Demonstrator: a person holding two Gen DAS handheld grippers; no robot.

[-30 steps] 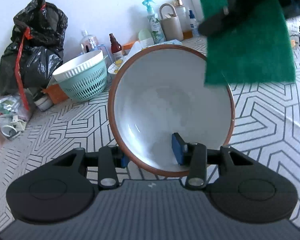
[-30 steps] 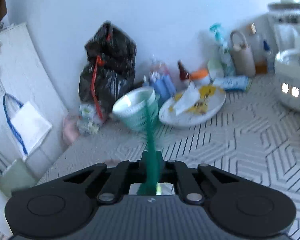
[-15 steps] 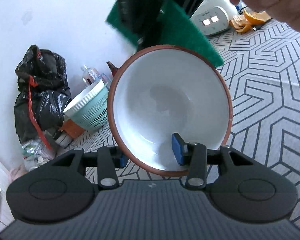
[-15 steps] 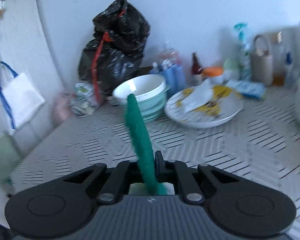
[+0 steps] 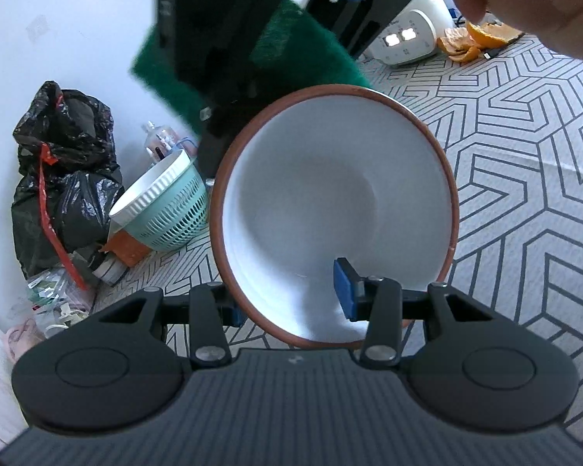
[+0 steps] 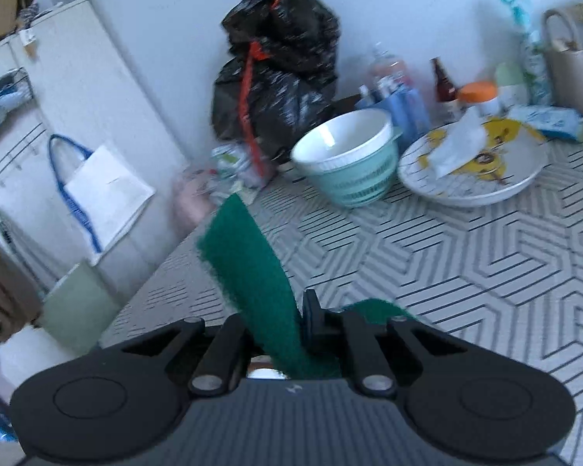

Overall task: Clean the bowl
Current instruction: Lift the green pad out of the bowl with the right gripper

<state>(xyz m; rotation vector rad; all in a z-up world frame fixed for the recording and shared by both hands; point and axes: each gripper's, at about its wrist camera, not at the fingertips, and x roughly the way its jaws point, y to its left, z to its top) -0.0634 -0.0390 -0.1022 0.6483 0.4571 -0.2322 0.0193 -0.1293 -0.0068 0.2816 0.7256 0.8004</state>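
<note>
My left gripper (image 5: 291,299) is shut on the near rim of a white bowl with a brown rim (image 5: 330,209), held tilted so its clean-looking inside faces me. One blue pad (image 5: 344,289) sits inside the bowl; the other finger is outside the wall. My right gripper (image 6: 280,330) is shut on a green scouring pad (image 6: 248,272) that sticks up from its fingers. In the left wrist view that gripper and the pad (image 5: 167,70) hover just above the bowl's far rim.
A mint colander with a white bowl inside (image 6: 349,163) and a plate with tissue (image 6: 474,163) stand on the patterned tabletop (image 6: 466,256). A black rubbish bag (image 6: 276,62), bottles (image 6: 443,81) and a white appliance (image 5: 408,35) line the back.
The right gripper with the green pad has swung from the bowl's upper right to above its far left rim. The left gripper has tilted the bowl and turned slightly.
</note>
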